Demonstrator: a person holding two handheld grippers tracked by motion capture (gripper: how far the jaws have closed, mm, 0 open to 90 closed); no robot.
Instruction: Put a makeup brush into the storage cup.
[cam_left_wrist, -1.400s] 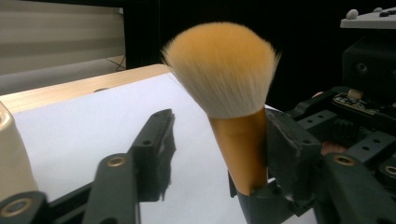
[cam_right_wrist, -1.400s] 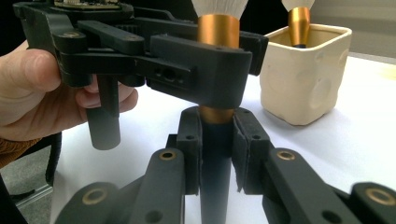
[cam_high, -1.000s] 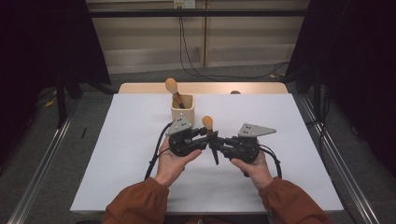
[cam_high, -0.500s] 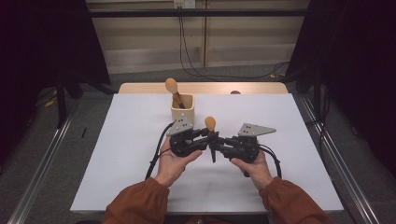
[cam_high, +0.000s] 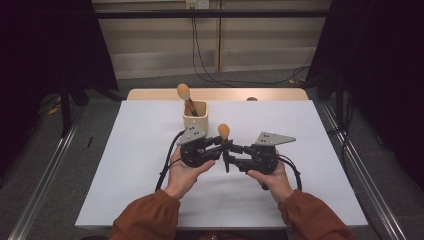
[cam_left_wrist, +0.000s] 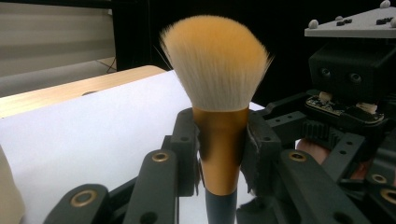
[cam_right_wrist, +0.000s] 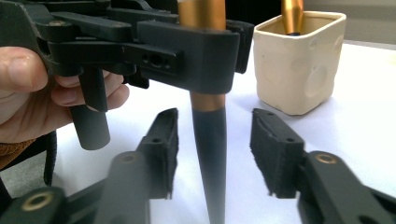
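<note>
Handover stage, mid-frame in the high view. The left hand-held gripper is clamped on the gold ferrule of the makeup brush; in the left gripper view both pads press the ferrule just under the bristles. The right hand-held gripper has just been opening: in the right gripper view its pads stand apart on either side of the dark handle, with clear gaps, no contact. So the brush now hangs from the left grip alone.

Position: the brush is held above the white surface, centre of the high view, just below and right of the cream holder cup, which already carries a second brush.

Orientation: long axis near vertical, bristle head up, tapered handle tip pointing down toward the surface (a slight lean is possible; I cannot tell from these angles).

Risks, as I judge them:
- The ferrule is smooth, round metal. A pinch there could let the brush slip down or swing about the pads if the left hand tilts.
- The right jaws flank the handle closely; withdrawing sideways rather than straight back could knock it and twist the brush in the left grip.
- The cup is near and occupied; lowering the handle in off-centre could catch the rim or the other brush and tip the cup.
</note>
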